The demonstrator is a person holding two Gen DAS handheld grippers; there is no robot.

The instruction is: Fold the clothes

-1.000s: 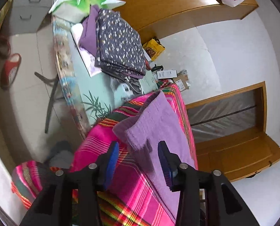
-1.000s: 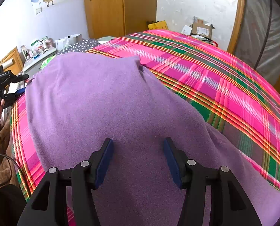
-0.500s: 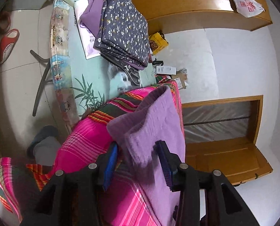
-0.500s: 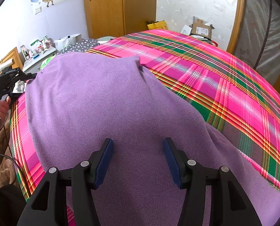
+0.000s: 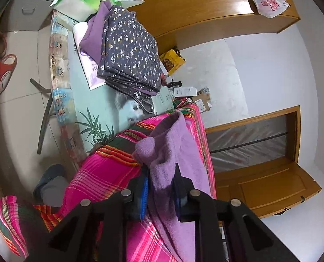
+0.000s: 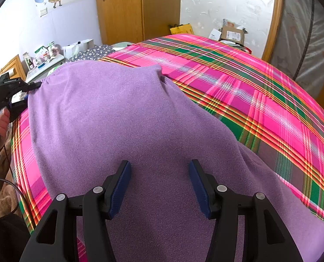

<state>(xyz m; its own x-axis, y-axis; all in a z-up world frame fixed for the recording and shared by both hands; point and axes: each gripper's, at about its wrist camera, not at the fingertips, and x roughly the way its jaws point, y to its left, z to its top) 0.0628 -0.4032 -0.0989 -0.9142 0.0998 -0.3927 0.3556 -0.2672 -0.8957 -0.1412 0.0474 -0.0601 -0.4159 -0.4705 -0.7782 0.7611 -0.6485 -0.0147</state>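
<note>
A purple fleece garment (image 6: 122, 118) lies spread over the pink plaid bed cover (image 6: 249, 91). In the left wrist view a corner of the purple garment (image 5: 175, 144) is bunched up between the blue pads of my left gripper (image 5: 161, 181), whose jaws are closing and press on the cloth. The left gripper (image 6: 34, 85) also shows in the right wrist view, held by a hand at the garment's far left edge. My right gripper (image 6: 159, 174) hovers open just over the near part of the garment, with nothing pinched between its fingers.
A stack of folded floral clothes (image 5: 129, 50) sits on a side table (image 5: 85, 100) beside the bed. A red slipper (image 5: 4, 74) lies on the floor. Wooden wardrobes (image 6: 138, 8) and cardboard boxes (image 6: 232, 35) stand beyond the bed.
The left gripper's jaws have narrowed from wide open onto the garment's corner, which now stands bunched between them. The right gripper has not moved.
</note>
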